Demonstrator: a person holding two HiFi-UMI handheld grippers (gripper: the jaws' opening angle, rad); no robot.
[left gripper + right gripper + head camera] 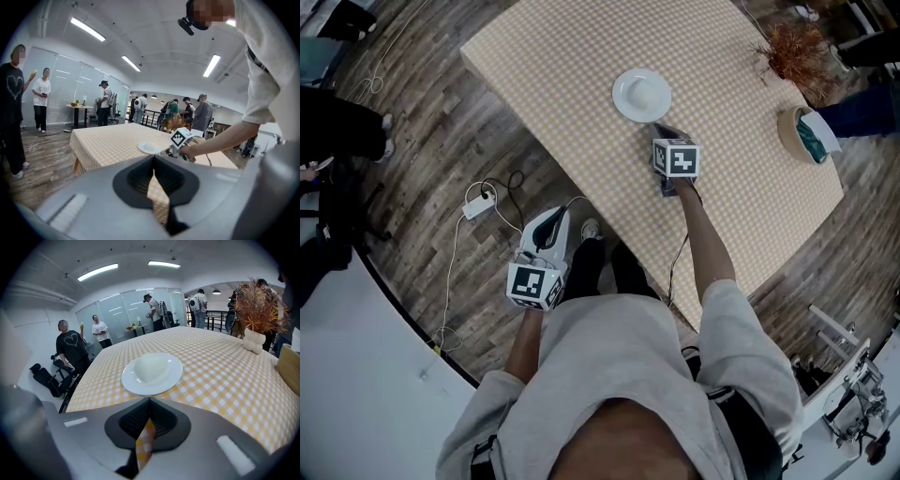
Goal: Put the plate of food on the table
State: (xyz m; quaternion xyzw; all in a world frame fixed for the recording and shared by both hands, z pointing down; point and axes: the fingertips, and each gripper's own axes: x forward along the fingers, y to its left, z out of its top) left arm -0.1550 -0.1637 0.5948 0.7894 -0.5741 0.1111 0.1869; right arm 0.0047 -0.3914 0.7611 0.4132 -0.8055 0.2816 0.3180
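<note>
**Item:** plate (641, 95) carrying a white mound of food.
**Location:** flat on the checked bench (562, 66), well in from its edges.
**Right gripper** (661, 131): just beside the plate's near rim, jaws closed on nothing.
**Left gripper** (551, 225): off the bench, over the floor, jaws closed and empty.
**Step:** placing appears done.
**Next:** probably draw the right gripper back without nudging the rim.

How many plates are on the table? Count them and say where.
1. The white plate sits on the checkered table, just ahead of the right gripper. None appears hidden.
</note>
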